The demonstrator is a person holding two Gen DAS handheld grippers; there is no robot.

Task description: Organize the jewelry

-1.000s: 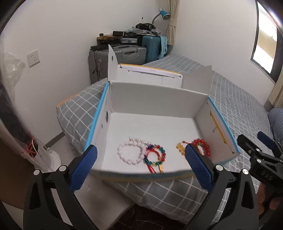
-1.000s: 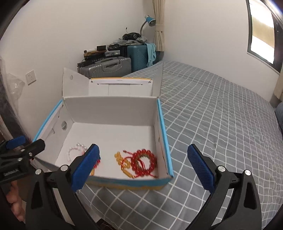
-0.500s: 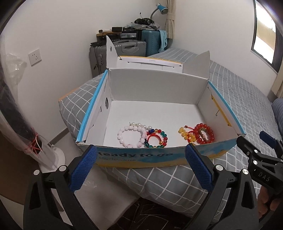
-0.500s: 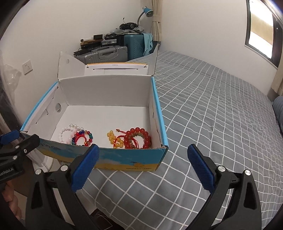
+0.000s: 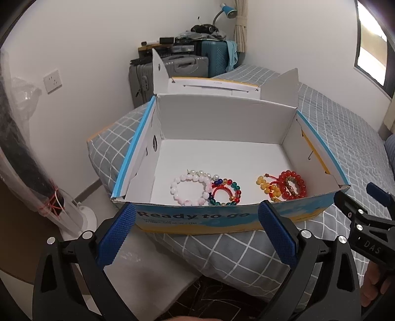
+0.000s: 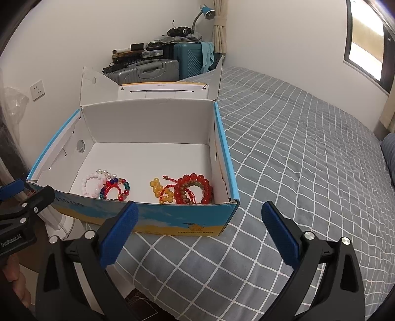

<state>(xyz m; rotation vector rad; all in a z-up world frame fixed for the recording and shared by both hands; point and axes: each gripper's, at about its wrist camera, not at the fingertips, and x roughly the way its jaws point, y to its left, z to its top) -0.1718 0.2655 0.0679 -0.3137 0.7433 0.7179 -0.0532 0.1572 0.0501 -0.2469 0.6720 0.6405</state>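
Observation:
An open cardboard box [image 5: 222, 118] [image 6: 148, 118] sits on the corner of the bed. Near its front wall lie a pale pink bead bracelet [image 5: 190, 186] [image 6: 91, 181], a multicoloured bead bracelet with red cord [image 5: 226, 192] [image 6: 116, 189], a yellow bead bracelet [image 5: 267, 187] [image 6: 161, 190] and a red bead bracelet [image 5: 292, 185] [image 6: 195, 189]. My left gripper [image 5: 197, 232] is open in front of the box, holding nothing. My right gripper [image 6: 200, 229] is open too, in front of the box's right front corner, and shows at the right edge of the left wrist view [image 5: 365, 222].
The grey checked bedspread [image 6: 296, 148] stretches away to the right. Suitcases [image 6: 158, 66] with clutter and a blue lamp [image 6: 206, 12] stand in the far corner. A wrapped fan [image 5: 37, 172] on a white base stands on the floor at the left. A window [image 6: 365, 42] is at right.
Both grippers have drawn back and risen, so the box looks farther off and its printed front wall shows. The bracelets inside have not moved.

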